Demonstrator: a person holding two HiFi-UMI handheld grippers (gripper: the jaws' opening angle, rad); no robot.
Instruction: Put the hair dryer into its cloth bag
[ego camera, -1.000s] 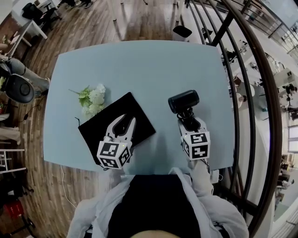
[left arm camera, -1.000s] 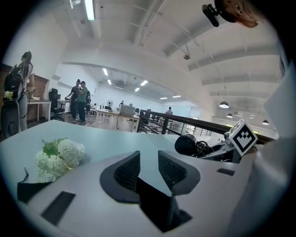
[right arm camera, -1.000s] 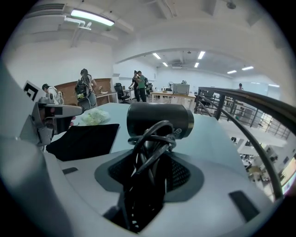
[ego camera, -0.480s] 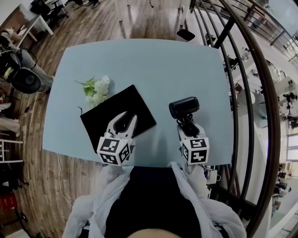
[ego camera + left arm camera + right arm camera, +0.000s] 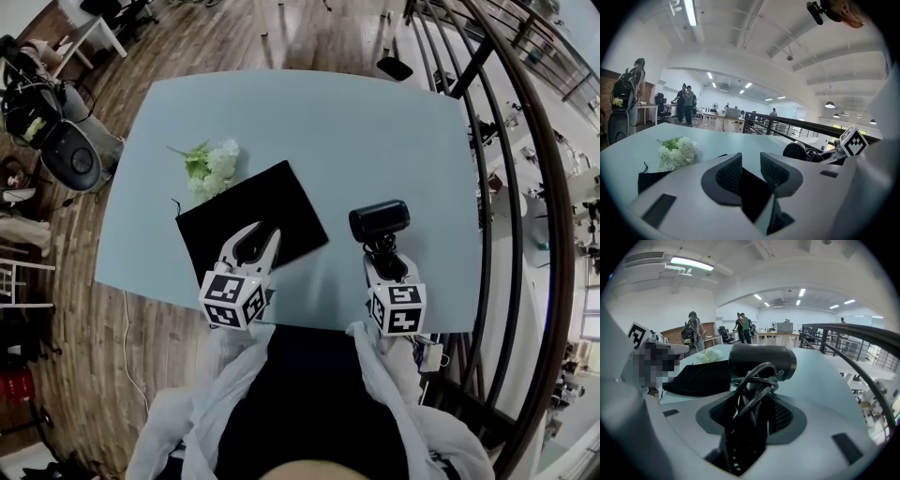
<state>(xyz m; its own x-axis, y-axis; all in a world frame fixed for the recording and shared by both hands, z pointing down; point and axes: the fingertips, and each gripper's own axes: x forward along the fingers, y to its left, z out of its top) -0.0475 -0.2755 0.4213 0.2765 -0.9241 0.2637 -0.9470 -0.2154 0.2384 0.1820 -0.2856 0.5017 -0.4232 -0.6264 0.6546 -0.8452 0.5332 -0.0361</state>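
Right gripper (image 5: 382,251): clamped on the hair dryer (image 5: 379,221) by its handle, cord (image 5: 754,380) looped round the grip, barrel pointing away over the desk (image 5: 309,122).

Left gripper (image 5: 262,234): jaws apart, nothing pinched, hovering over the near part of the cloth bag (image 5: 281,202), which lies flat and closed beside the flowers (image 5: 214,164). Dryer and bag sit apart.

Risks for you:
- Bag mouth not opened; push the dryer in now and the cloth likely bunches or slides across the desk.
- Pinch both layers and the mouth stays sealed.
- Loose cord loops may snag the bag's edge.
- A wide left sweep could knock the flowers.
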